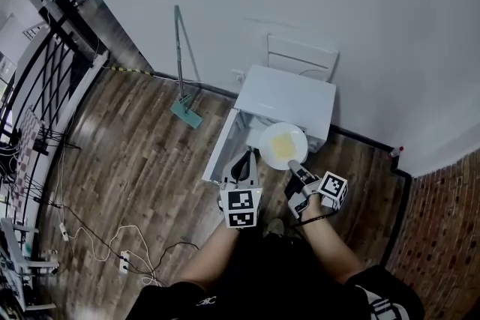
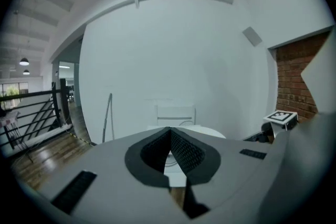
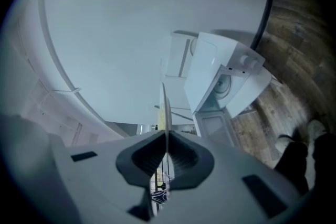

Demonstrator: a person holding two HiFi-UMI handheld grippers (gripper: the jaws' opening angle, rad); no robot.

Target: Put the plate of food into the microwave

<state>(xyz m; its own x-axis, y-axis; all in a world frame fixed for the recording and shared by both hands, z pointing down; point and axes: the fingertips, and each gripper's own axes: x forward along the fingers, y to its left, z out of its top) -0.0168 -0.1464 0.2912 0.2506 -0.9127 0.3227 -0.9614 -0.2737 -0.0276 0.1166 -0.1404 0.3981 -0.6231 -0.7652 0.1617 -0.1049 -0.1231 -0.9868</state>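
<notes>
A white plate (image 1: 267,137) with flat yellow food (image 1: 283,147) hangs level in front of the white microwave (image 1: 289,97). My right gripper (image 1: 295,167) is shut on the plate's near rim. In the right gripper view the plate (image 3: 164,110) shows edge-on, clamped between the pads, with the microwave (image 3: 210,68) beyond it. The microwave's door (image 1: 222,151) stands swung open to the left. My left gripper (image 1: 247,161) hovers beside that door, left of the plate. It (image 2: 169,136) is shut, with nothing between its pads.
A mop (image 1: 181,71) leans on the white wall left of the microwave. A white slatted piece (image 1: 301,56) stands behind it. A black railing (image 1: 45,86) and cables (image 1: 97,240) lie at the left. Brick surface (image 1: 442,236) is at the right.
</notes>
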